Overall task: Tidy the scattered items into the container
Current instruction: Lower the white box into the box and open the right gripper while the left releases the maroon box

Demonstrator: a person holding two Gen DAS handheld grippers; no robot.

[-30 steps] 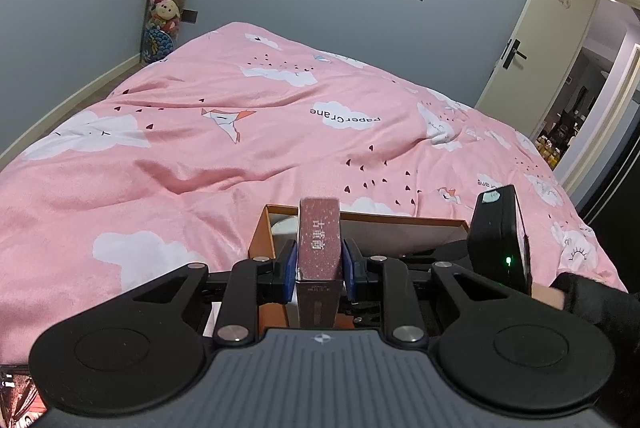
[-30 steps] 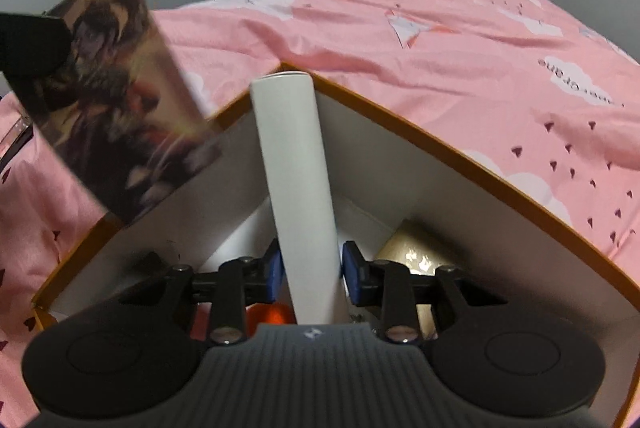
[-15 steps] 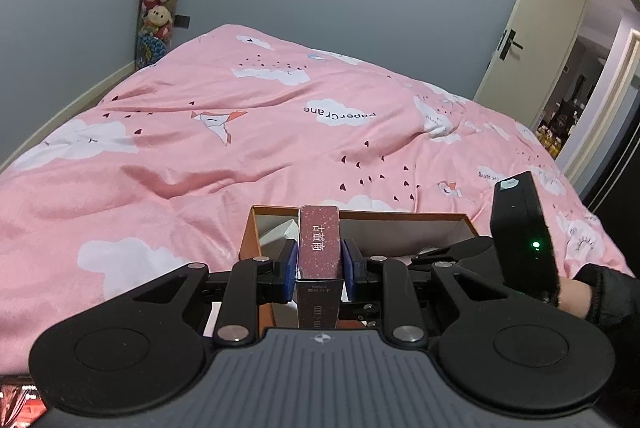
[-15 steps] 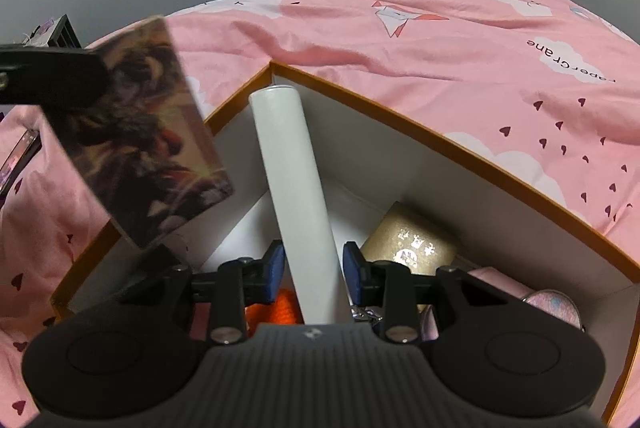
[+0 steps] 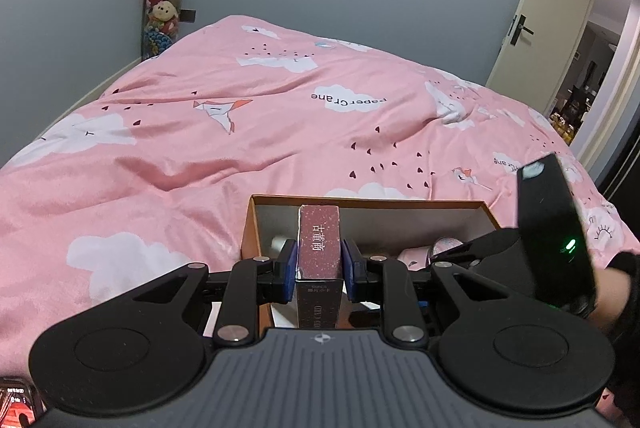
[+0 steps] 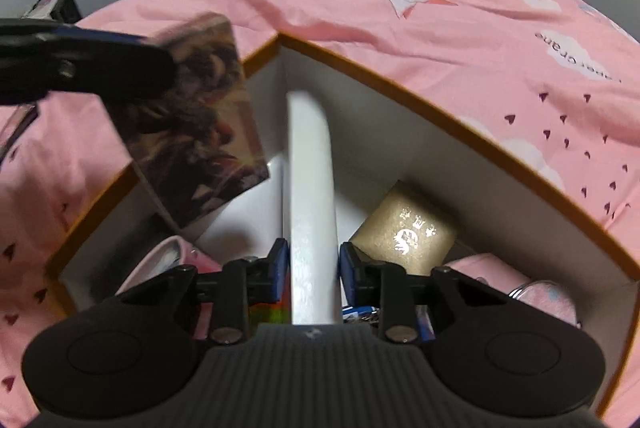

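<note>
Left gripper [image 5: 319, 270]: black linkage arms carrying silver round-head screws, blue pads [image 5: 289, 268] lining the inner faces, two round black discs flanking a ribbed grey body stamped with a small cross-in-circle mark. Right gripper [image 6: 313, 270]: same build and colours. Black housing on the right unit [image 5: 554, 232] is glowing with a green light. Black sleeve [image 5: 624, 268] is covering the wrist.
</note>
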